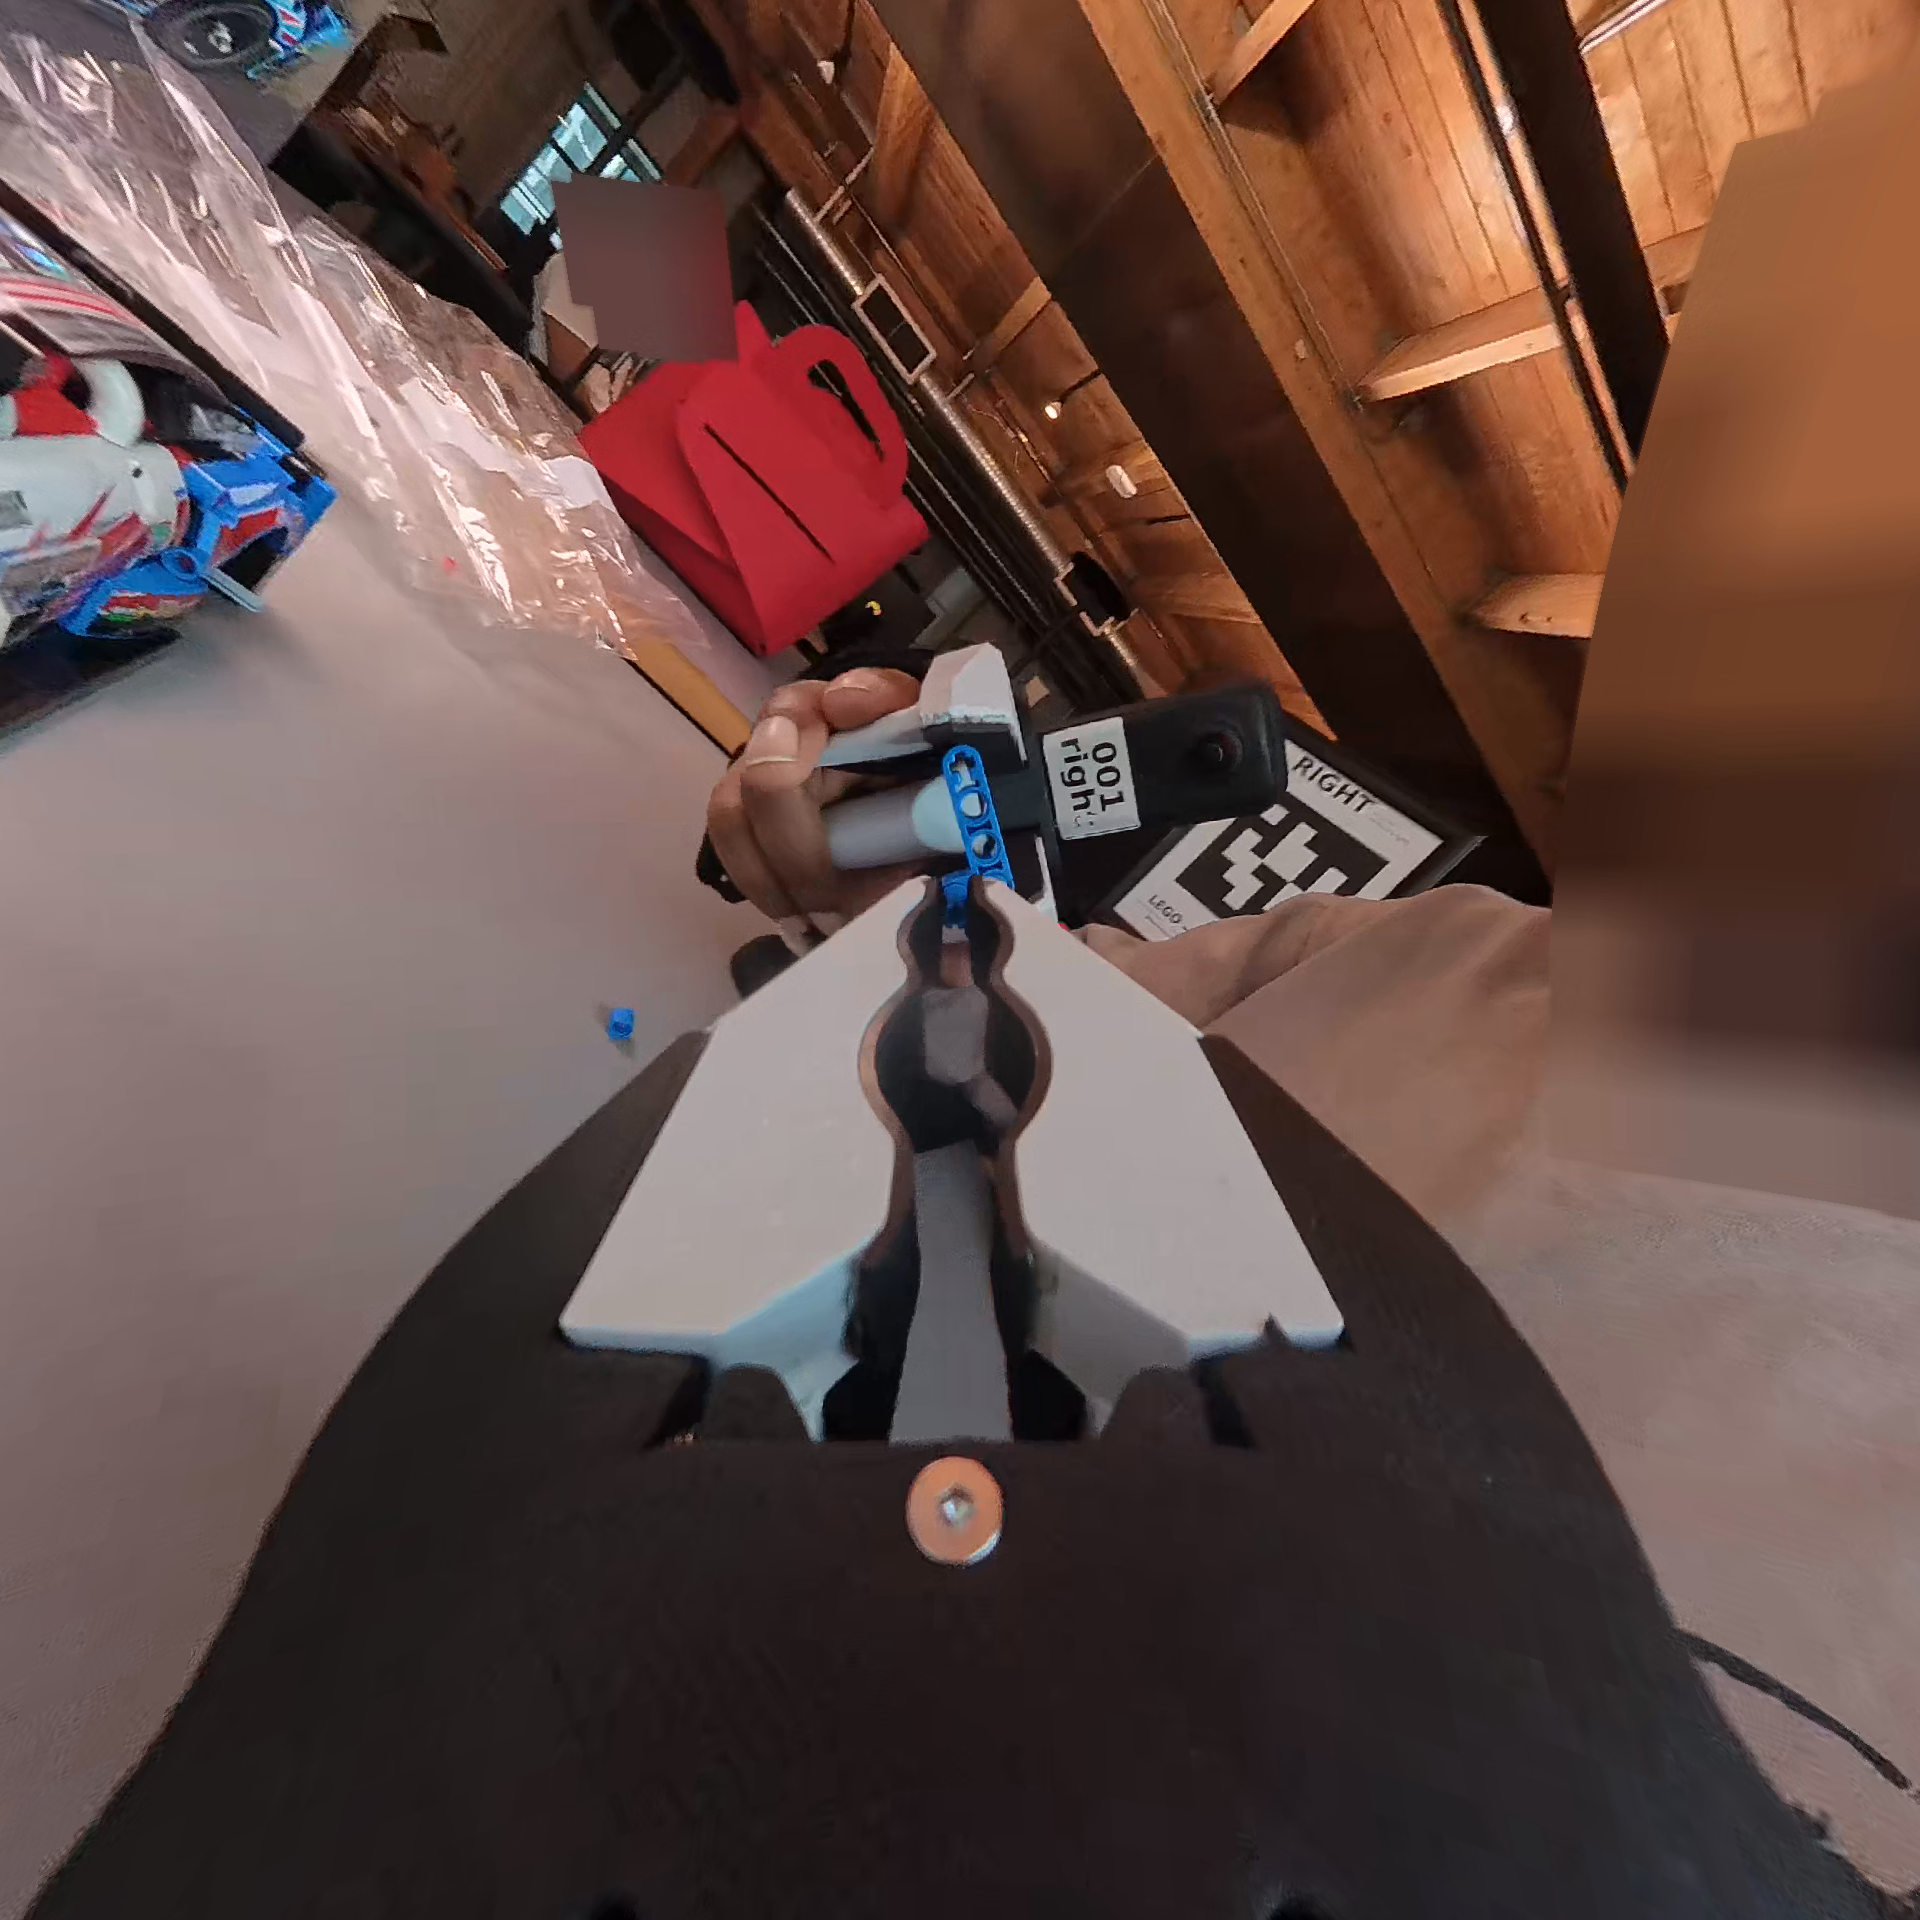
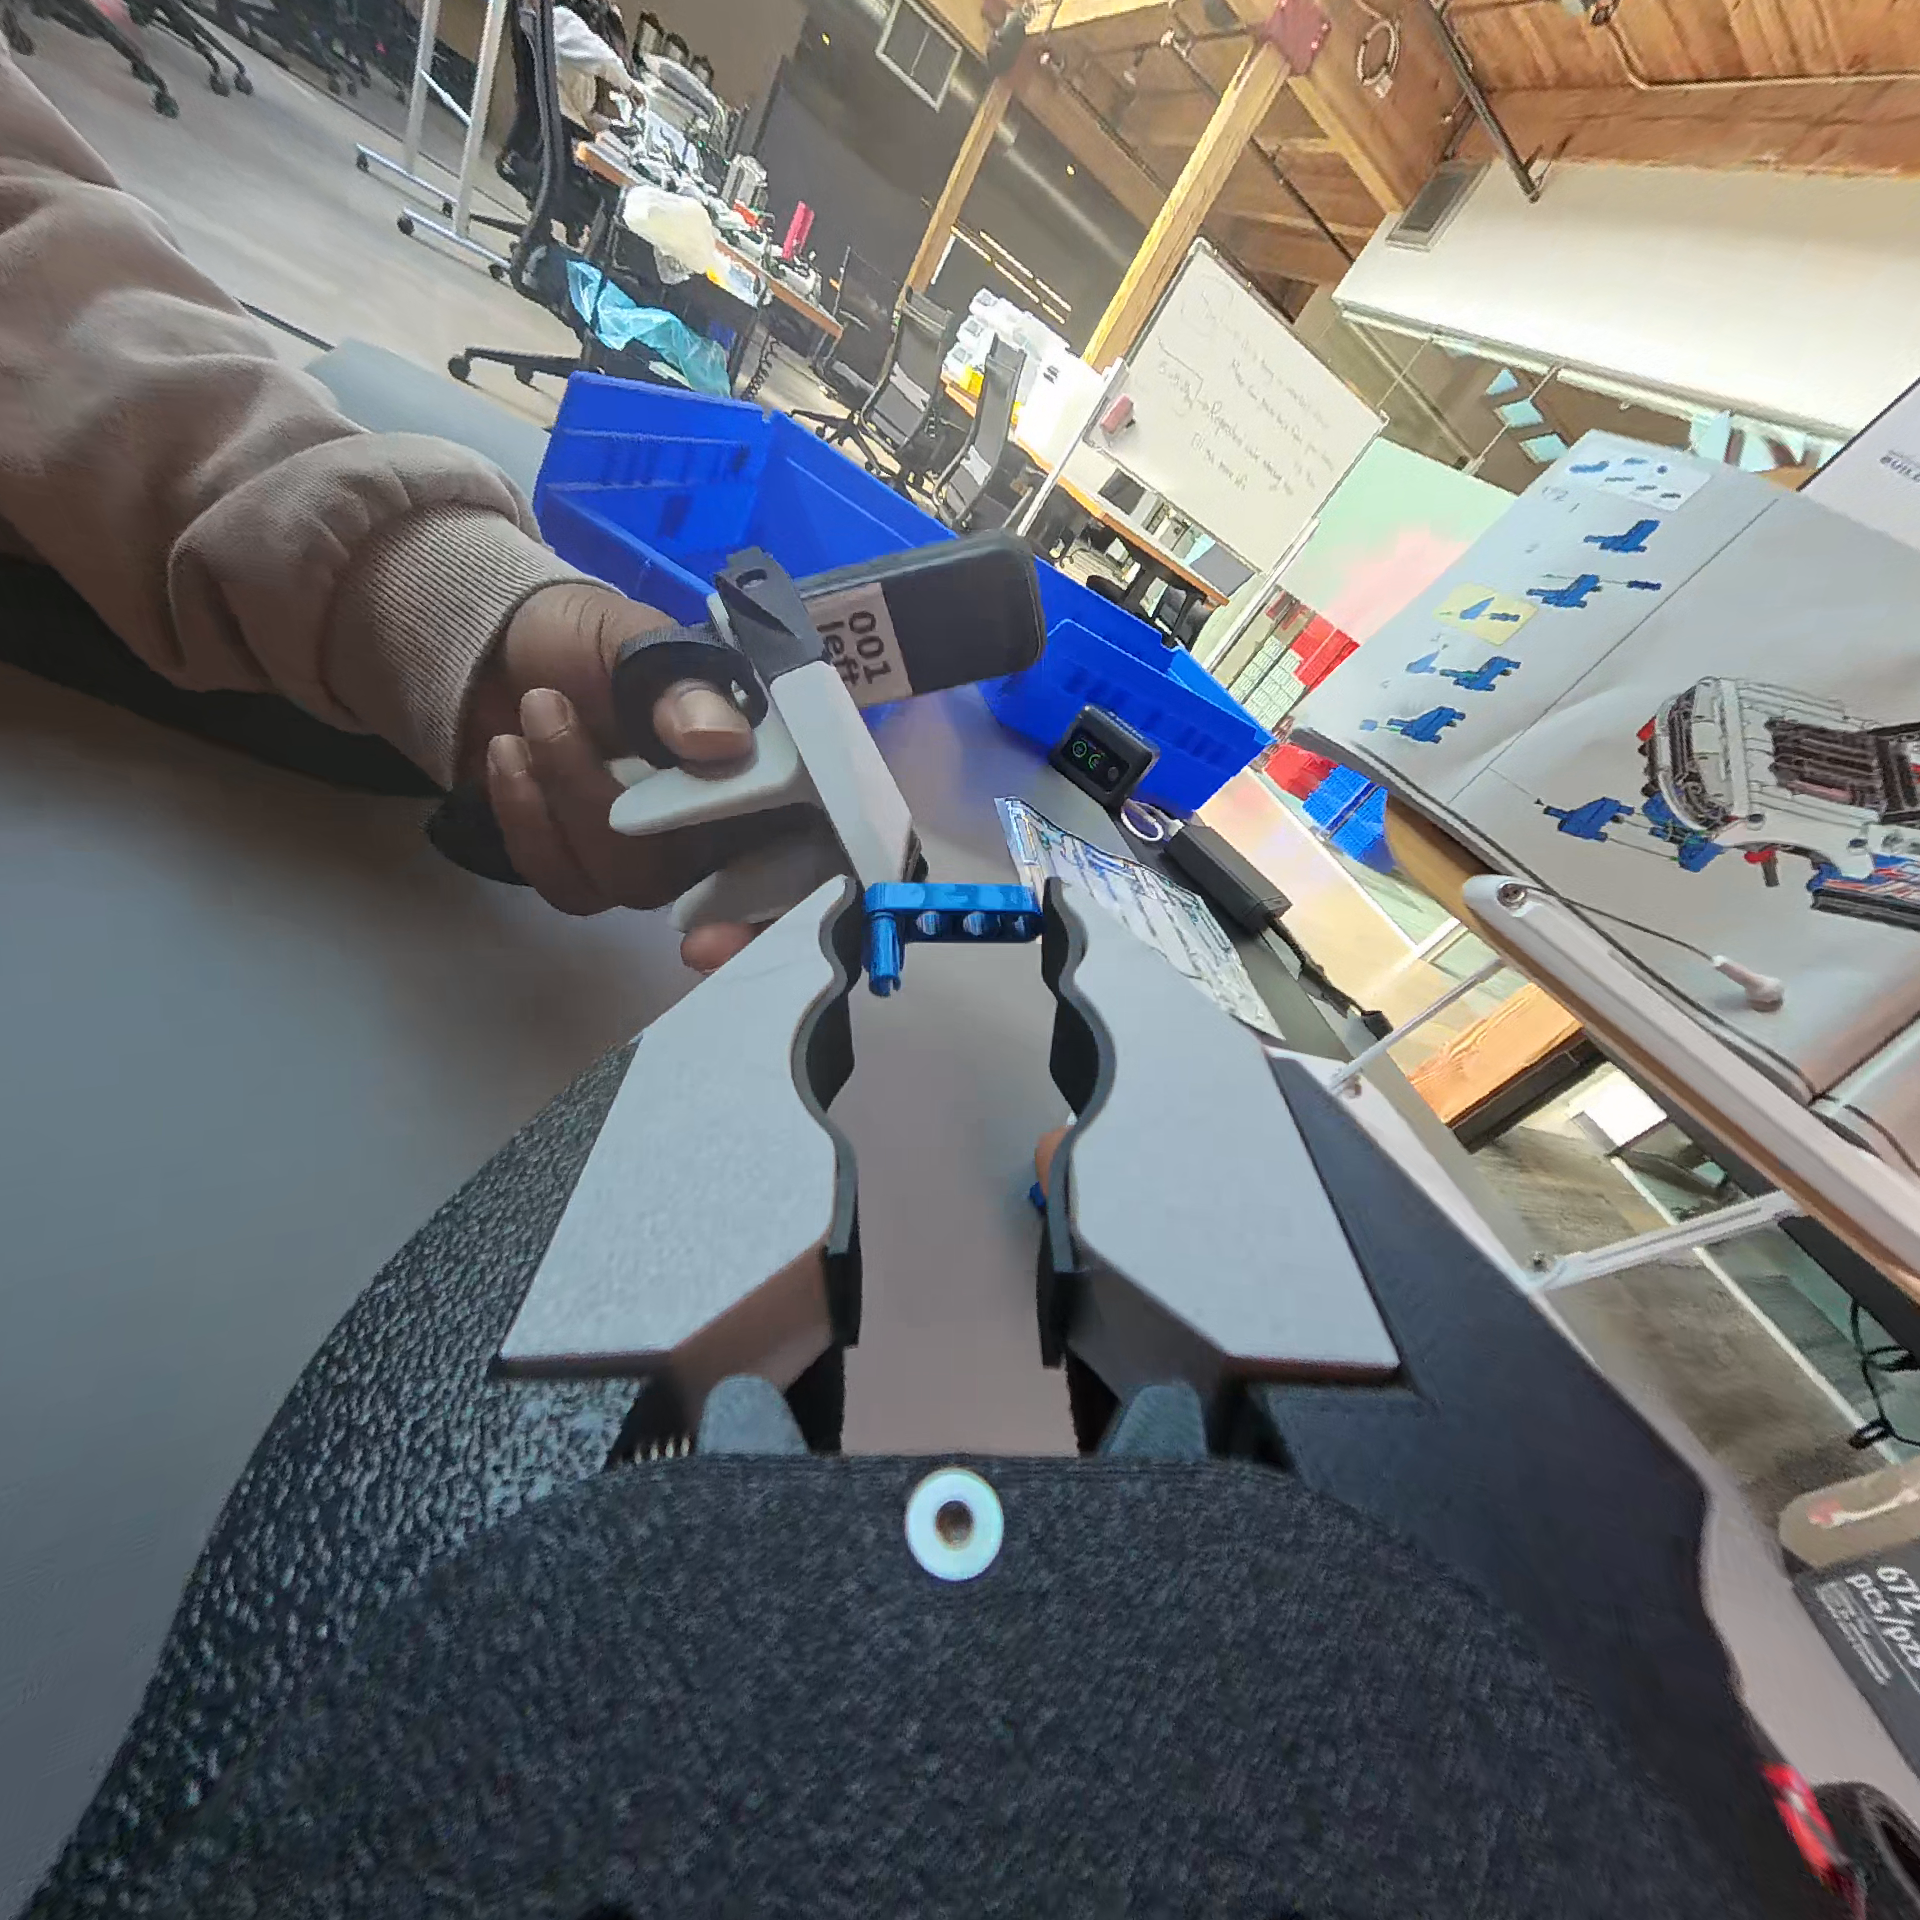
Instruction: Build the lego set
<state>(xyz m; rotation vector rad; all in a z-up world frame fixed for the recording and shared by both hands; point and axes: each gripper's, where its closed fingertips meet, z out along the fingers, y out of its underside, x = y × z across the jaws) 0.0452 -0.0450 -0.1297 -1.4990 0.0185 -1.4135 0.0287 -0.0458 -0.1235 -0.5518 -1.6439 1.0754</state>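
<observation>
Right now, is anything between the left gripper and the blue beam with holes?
Nothing visible: the left gripper is shut on a small blue pin plugged into the blue beam with holes, which the right gripper holds.

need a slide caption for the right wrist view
Right claw grips a blue beam end to end while the left claw meets its pin.

Your left gripper has its grey fingers pinched almost together, their tips clamped on a small blue pin. Your right gripper keeps its fingers spread apart, their tips pressed against the two ends of a short blue beam. The two tools meet tip to tip above the table. Your left hand wraps its handle with one finger through a black strap, tan sleeve at the wrist; your right hand grips likewise.
</observation>
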